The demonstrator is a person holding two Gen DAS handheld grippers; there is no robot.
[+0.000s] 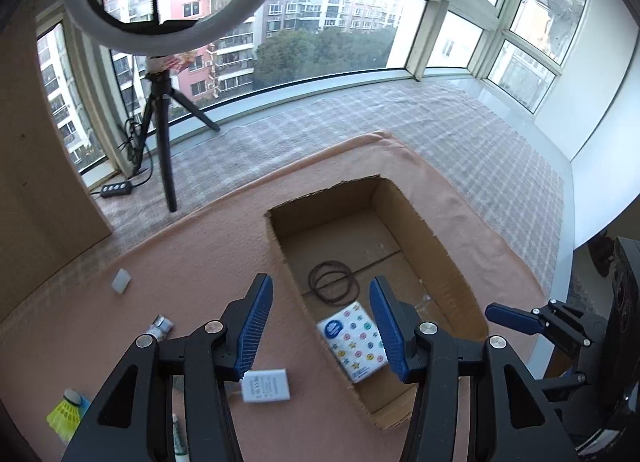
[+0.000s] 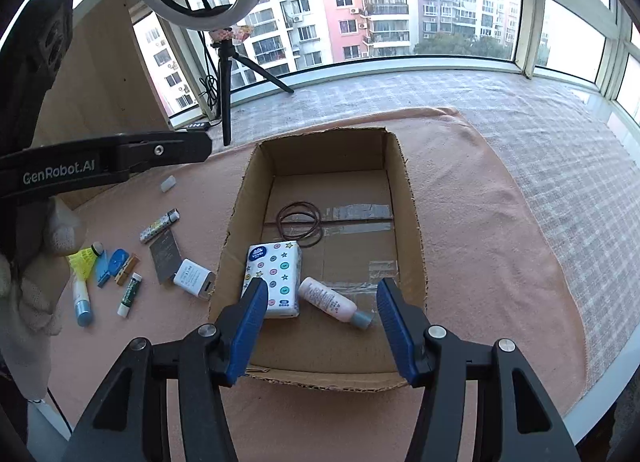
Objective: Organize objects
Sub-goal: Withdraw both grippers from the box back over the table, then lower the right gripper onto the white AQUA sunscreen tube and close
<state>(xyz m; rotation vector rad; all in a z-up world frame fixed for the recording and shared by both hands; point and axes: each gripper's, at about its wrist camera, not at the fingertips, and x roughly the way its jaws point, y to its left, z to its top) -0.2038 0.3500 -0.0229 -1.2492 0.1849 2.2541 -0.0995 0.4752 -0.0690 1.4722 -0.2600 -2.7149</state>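
An open cardboard box [image 2: 408, 202] sits on a pink cloth. On its floor lie a patterned tissue pack [image 2: 274, 278], a pink bottle [image 2: 330, 300] on its side, and brown hair ties [image 2: 300, 224]. My right gripper [image 2: 322, 292] hovers open over the box's near end, above the bottle and not touching it. My left gripper [image 1: 320, 298] is open too, above the box's left wall [image 1: 280, 246], with the tissue pack [image 1: 354, 342] and the hair ties [image 1: 330, 282] below it. Neither gripper holds anything.
Left of the box lie a white charger [image 2: 194, 277], a dark card [image 2: 166, 254], a lighter [image 2: 160, 226], a yellow shuttlecock [image 2: 84, 260], a green tube [image 2: 130, 294], a clothespin [image 2: 127, 269] and a white eraser [image 2: 168, 184]. A ring-light tripod [image 2: 226, 102] stands behind, by the window.
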